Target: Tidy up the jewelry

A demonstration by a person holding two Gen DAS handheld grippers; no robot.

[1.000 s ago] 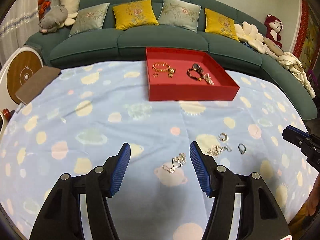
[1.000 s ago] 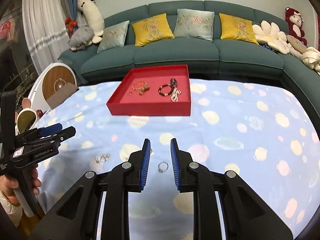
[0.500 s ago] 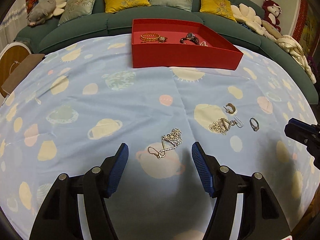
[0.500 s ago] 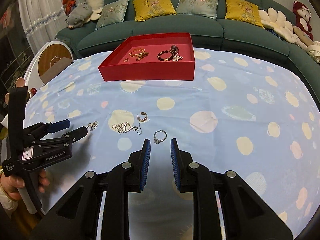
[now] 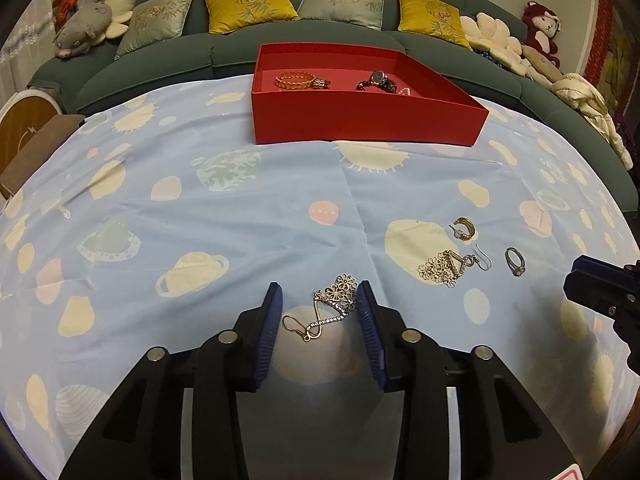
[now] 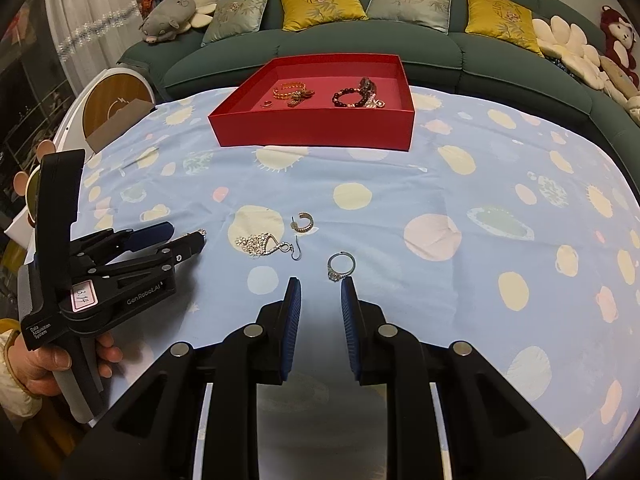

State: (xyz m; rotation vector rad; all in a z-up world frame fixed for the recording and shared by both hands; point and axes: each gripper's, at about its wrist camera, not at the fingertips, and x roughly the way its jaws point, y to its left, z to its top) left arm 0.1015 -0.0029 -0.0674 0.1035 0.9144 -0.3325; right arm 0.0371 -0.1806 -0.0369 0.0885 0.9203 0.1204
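Note:
A flower-cluster drop earring (image 5: 329, 309) lies on the blue cloth between the fingers of my open left gripper (image 5: 319, 295), which sits low around it. A matching earring (image 5: 450, 266) (image 6: 267, 244), a gold hoop earring (image 5: 464, 229) (image 6: 303, 223) and a silver ring (image 5: 515, 261) (image 6: 341, 266) lie to its right. My right gripper (image 6: 318, 286) is open a little, just short of the ring. The red tray (image 5: 368, 122) (image 6: 316, 134) at the far side holds a gold bracelet (image 5: 296, 79), a dark bead bracelet (image 6: 352, 98) and a watch.
The table has a blue spotted cloth (image 5: 240, 208). A green sofa (image 5: 224, 48) with cushions curves behind it. A round white and wood device (image 6: 114, 106) stands at the left. My right gripper shows in the left wrist view (image 5: 592, 284), and my left gripper in the right wrist view (image 6: 176, 236).
Both grippers have come down and forward toward the cloth. The left jaws have narrowed around the flower earring. The right gripper has neared the ring.

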